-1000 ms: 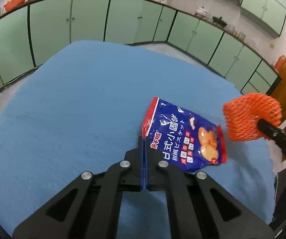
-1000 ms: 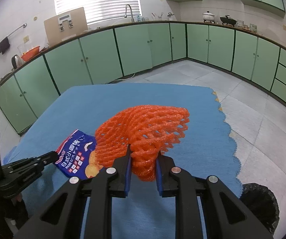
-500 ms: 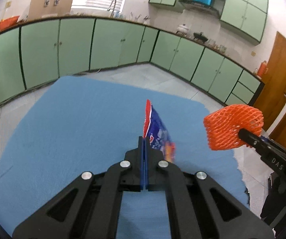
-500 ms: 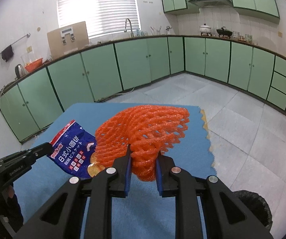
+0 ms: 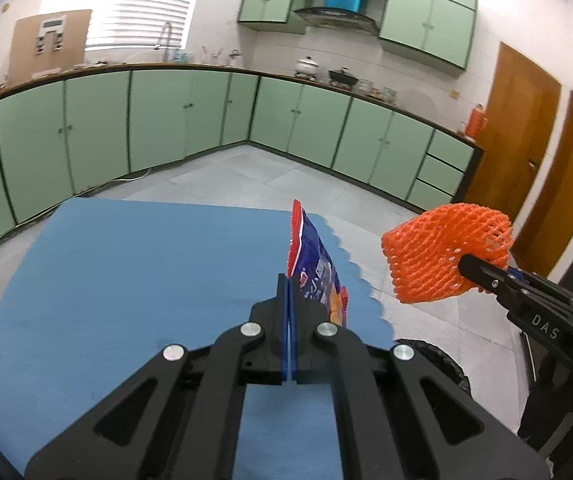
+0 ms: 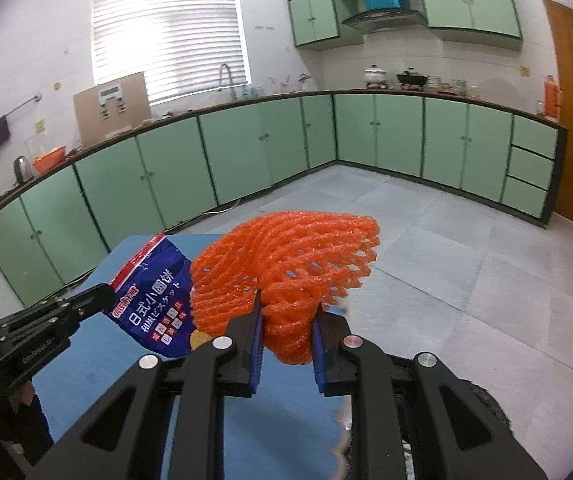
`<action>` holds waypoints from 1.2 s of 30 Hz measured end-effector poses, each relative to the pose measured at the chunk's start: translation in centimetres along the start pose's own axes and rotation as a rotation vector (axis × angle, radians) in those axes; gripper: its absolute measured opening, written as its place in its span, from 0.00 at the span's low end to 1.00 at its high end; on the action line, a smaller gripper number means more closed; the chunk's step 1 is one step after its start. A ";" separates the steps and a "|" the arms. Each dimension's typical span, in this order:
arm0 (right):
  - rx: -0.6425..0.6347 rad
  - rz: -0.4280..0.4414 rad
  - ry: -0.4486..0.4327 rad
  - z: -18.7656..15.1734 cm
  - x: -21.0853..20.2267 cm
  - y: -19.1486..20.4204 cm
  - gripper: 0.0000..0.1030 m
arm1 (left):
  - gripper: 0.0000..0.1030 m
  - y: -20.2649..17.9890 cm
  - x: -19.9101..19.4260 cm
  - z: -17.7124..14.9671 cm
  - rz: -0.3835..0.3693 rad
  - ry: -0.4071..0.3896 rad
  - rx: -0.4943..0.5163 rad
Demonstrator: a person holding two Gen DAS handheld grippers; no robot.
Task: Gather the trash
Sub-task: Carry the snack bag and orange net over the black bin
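My left gripper (image 5: pixel 288 280) is shut on the edge of a blue and red snack bag (image 5: pixel 316 268) and holds it in the air above the blue table mat (image 5: pixel 134 272). The bag also shows in the right wrist view (image 6: pixel 154 292), with the left gripper (image 6: pixel 104 292) at its left edge. My right gripper (image 6: pixel 286 308) is shut on an orange foam fruit net (image 6: pixel 290 264) and holds it up past the mat's right edge. The net (image 5: pixel 442 256) and the right gripper (image 5: pixel 466 266) show at the right of the left wrist view.
A black trash bin rim (image 5: pixel 434 356) lies on the floor just beyond the mat's scalloped right edge; it also shows in the right wrist view (image 6: pixel 490 404). Green kitchen cabinets (image 5: pixel 166 128) line the walls. A wooden door (image 5: pixel 526 136) stands at right.
Both grippers have risen with their loads. The snack bag has come off the mat and now hangs from the left gripper. The views have tilted up toward the room.
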State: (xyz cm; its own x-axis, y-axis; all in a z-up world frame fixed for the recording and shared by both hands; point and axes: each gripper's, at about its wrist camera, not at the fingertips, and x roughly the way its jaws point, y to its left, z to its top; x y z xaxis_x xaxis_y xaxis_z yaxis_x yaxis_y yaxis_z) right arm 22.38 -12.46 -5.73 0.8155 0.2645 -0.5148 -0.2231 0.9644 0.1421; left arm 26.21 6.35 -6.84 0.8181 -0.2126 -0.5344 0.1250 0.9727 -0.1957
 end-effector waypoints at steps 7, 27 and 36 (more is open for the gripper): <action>0.040 -0.079 -0.019 -1.0 -3.9 -4.6 0.19 | 0.00 -5.7 0.4 -1.7 -0.069 0.016 0.057; 0.188 -0.285 -0.026 -6.8 -11.9 -16.7 0.19 | 0.00 -20.7 2.7 -6.4 -0.251 0.078 0.210; 0.236 -0.334 0.030 -10.3 -11.4 -20.0 0.19 | 0.00 -22.7 5.8 -8.4 -0.265 0.119 0.237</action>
State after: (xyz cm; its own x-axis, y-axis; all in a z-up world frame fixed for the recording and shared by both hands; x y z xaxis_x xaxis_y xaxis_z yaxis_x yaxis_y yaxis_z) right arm 12.06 -34.72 -11.45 0.8057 -0.0600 -0.5893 0.1832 0.9713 0.1515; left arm 23.41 -17.75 -12.36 0.6707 -0.4556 -0.5853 0.4614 0.8741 -0.1517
